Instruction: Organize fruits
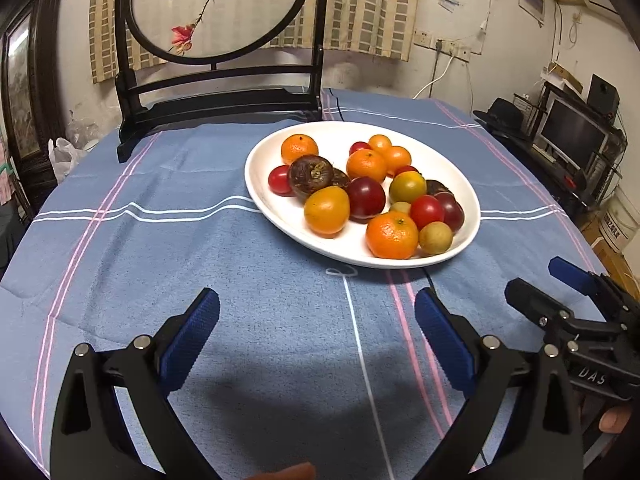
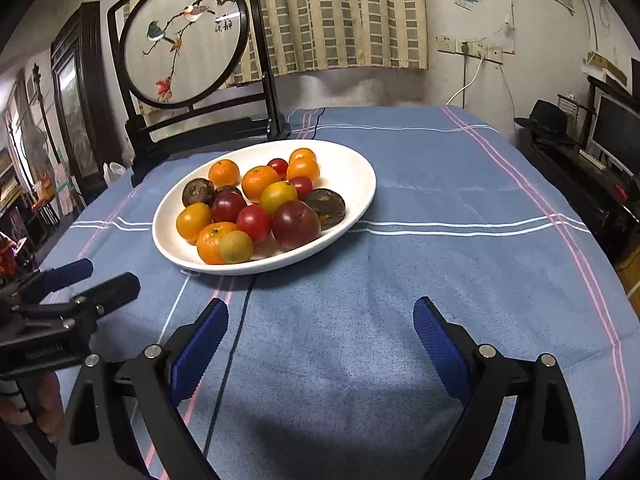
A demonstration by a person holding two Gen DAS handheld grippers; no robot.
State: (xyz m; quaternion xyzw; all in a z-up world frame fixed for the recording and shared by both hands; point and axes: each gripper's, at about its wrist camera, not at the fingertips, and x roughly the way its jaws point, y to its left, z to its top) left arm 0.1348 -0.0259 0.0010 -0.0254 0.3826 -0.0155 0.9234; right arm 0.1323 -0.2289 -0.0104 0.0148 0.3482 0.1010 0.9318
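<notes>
A white oval plate (image 1: 264, 196) (image 2: 360, 168) sits on the blue tablecloth. It holds several mixed fruits: mandarins (image 1: 391, 236) (image 2: 212, 242), red tomatoes (image 1: 426, 211) (image 2: 254, 222), dark plums (image 1: 365, 197) (image 2: 296, 224), brown water chestnuts (image 1: 311, 175) (image 2: 326, 204) and a small longan (image 1: 435, 237) (image 2: 236, 246). My left gripper (image 1: 318, 320) is open and empty, near side of the plate. My right gripper (image 2: 320, 328) is open and empty, near and right of the plate. Each gripper also shows in the other's view, the right (image 1: 556, 284) and the left (image 2: 86, 278).
A dark wooden stand with a round embroidered screen (image 1: 216, 4) (image 2: 182, 40) stands at the table's far left. A black cable (image 2: 236, 332) runs over the cloth under the plate. A desk with a monitor (image 1: 572, 132) and a black hat (image 2: 546, 120) is off the right edge.
</notes>
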